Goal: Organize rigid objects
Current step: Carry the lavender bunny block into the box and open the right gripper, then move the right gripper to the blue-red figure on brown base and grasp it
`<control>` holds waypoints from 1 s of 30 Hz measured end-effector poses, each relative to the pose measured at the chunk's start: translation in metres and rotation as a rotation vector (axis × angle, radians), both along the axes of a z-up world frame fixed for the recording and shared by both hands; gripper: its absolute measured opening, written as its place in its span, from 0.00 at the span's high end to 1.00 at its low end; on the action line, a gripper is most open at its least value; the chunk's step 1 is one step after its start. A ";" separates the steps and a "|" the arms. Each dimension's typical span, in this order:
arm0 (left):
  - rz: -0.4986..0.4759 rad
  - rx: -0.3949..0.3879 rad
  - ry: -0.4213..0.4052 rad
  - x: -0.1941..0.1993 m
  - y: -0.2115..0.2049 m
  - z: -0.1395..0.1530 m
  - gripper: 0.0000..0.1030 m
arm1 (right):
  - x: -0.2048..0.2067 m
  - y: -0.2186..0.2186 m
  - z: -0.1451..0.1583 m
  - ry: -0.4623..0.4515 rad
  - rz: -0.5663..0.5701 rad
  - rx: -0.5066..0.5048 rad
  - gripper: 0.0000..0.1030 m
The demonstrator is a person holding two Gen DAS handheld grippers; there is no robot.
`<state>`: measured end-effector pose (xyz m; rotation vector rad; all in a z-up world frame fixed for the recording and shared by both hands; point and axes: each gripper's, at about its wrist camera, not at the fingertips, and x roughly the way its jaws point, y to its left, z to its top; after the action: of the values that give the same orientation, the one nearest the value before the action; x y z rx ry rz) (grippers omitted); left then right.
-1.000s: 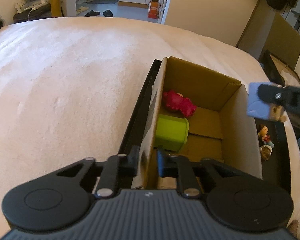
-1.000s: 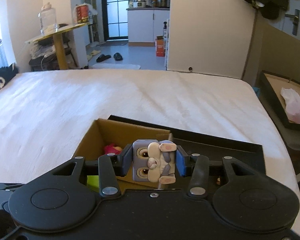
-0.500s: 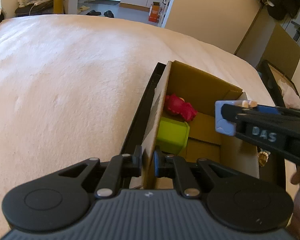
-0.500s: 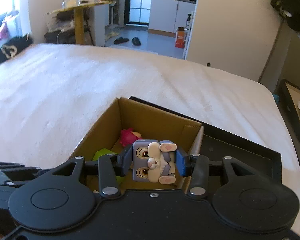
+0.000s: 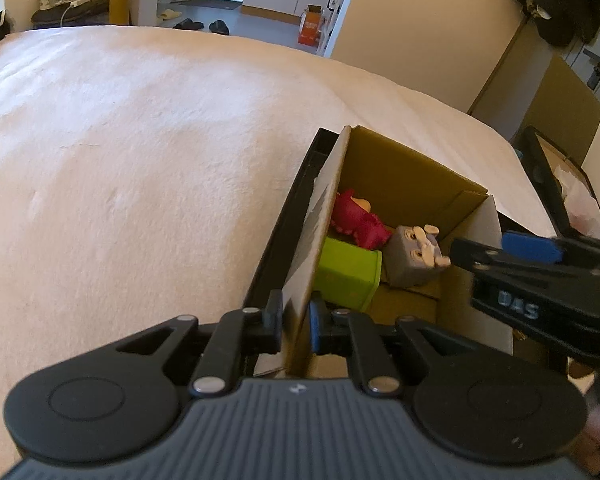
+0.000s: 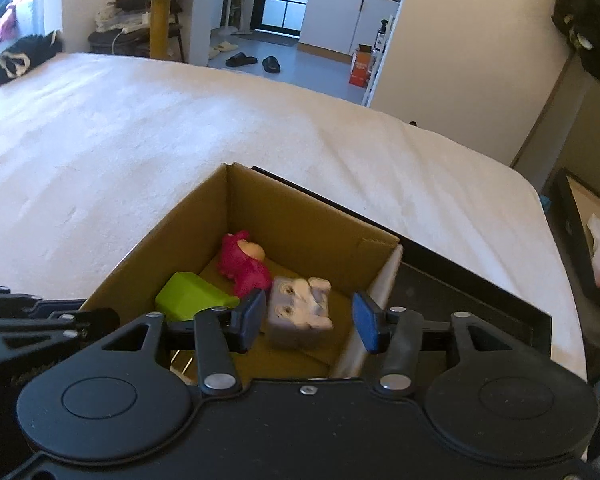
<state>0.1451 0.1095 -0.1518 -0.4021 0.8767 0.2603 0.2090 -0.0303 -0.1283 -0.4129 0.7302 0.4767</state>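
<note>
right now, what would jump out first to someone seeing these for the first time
The open cardboard box on the white bed holds three toys: a grey cube figure, a red plush-like figure and a lime green block. The right gripper hangs open just above the grey cube, while the left gripper pinches the box's side wall.

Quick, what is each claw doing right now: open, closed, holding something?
Left claw: closed on the side wall of the brown cardboard box.
Right claw: open, holding nothing; the grey cube-shaped rabbit toy lies in the box.
</note>
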 end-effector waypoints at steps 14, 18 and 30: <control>-0.003 0.042 0.053 0.008 -0.007 0.010 0.86 | 0.005 -0.056 0.019 0.023 -0.120 0.130 0.53; -0.006 0.060 0.060 0.011 -0.011 0.015 0.85 | 0.009 -0.070 0.017 0.028 -0.151 0.150 0.52; -0.001 0.137 0.125 0.023 -0.028 0.020 0.49 | 0.022 -0.121 -0.010 0.057 -0.273 0.212 0.50</control>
<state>0.1682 0.0819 -0.1314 -0.2596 0.9758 0.3452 0.2307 -0.1516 -0.1381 -0.0985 0.7698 0.3047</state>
